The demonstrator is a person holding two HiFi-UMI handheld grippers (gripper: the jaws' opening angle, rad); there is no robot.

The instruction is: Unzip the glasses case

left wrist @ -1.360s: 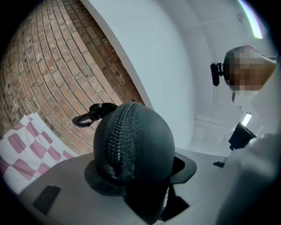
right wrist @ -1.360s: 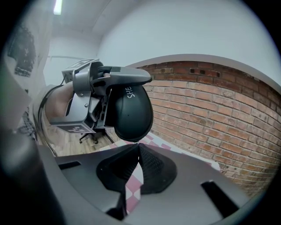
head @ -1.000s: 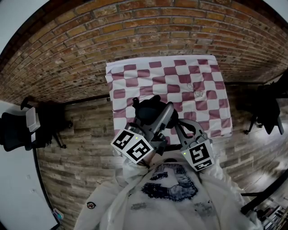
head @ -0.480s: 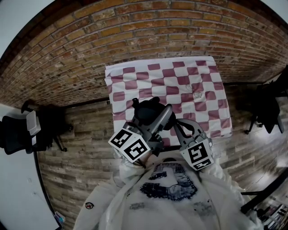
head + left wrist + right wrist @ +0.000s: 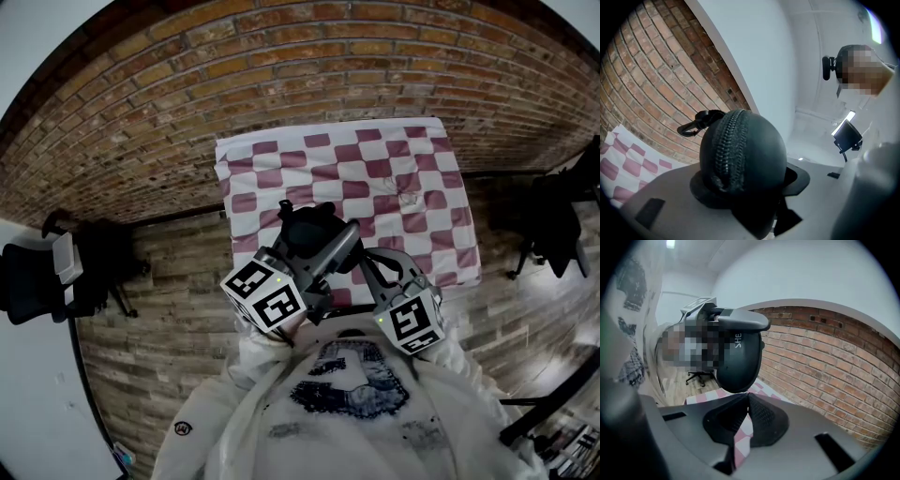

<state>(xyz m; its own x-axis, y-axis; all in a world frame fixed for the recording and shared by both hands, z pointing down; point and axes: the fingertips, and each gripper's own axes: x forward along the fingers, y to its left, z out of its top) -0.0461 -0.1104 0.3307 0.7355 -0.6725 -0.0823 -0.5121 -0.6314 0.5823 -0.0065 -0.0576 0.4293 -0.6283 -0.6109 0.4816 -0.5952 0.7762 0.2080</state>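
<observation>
Pink-and-white checked cloth (image 5: 375, 169) lay spread below the person in the head view, with a brick wall (image 5: 281, 66) beyond it, a wooden floor (image 5: 169, 319) to the sides and a black office chair (image 5: 37, 277) at the far left. Over the cloth's near edge, just ahead of the person's white printed sweatshirt (image 5: 347, 403), the left gripper (image 5: 323, 251) held the black glasses case (image 5: 311, 230) in the air. The right gripper (image 5: 370, 264) sat just beside the case on its right, angled in towards it. The left gripper view showed the jaws clamped on the case from both sides. The case stood up between them as a dark dome, and its closed zip (image 5: 729, 145) ran up the side facing the camera. A black clip (image 5: 693, 124) stuck out from the top of the case towards the brick. In the right gripper view the jaws met at their tips, and no view showed anything pinched between them. Only the checked cloth showed through the slit lower down. Just past the tips hung a black rounded shell with pale lettering (image 5: 740, 357); whether it was the case could not be told for certain from that view.
</observation>
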